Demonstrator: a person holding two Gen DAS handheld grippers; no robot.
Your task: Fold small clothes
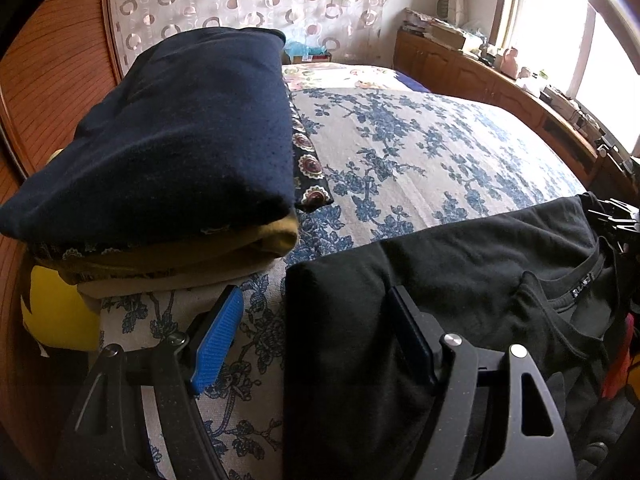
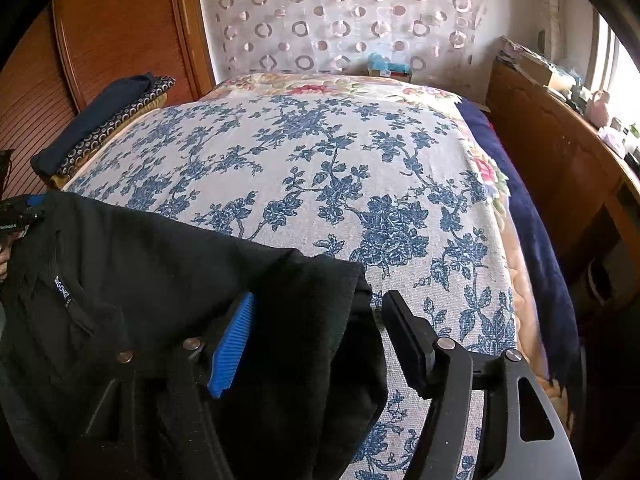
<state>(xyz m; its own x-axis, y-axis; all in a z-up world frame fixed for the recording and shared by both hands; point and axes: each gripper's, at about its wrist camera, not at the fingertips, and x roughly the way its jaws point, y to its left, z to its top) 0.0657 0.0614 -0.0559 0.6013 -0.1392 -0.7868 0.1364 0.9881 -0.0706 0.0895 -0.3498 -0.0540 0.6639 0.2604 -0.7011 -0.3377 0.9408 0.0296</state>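
Note:
A black T-shirt (image 1: 472, 280) lies partly folded on the bed's near edge; it also shows in the right wrist view (image 2: 168, 264), neck label up. My left gripper (image 1: 316, 336) is open, its jaws astride the shirt's left folded edge, the right finger (image 1: 408, 332) resting on the cloth. My right gripper (image 2: 320, 340) is open, astride the shirt's right edge, its left blue pad (image 2: 234, 348) over the cloth. A stack of folded clothes (image 1: 168, 132), a navy piece on top, sits at the bed's left; it also shows in the right wrist view (image 2: 100, 124).
The bed has a blue-flowered cover (image 2: 320, 168). A wooden wardrobe (image 2: 120, 28) stands left. A wooden cabinet (image 2: 560, 160) with clutter runs along the right under the window. A yellow object (image 1: 60, 308) lies under the stack.

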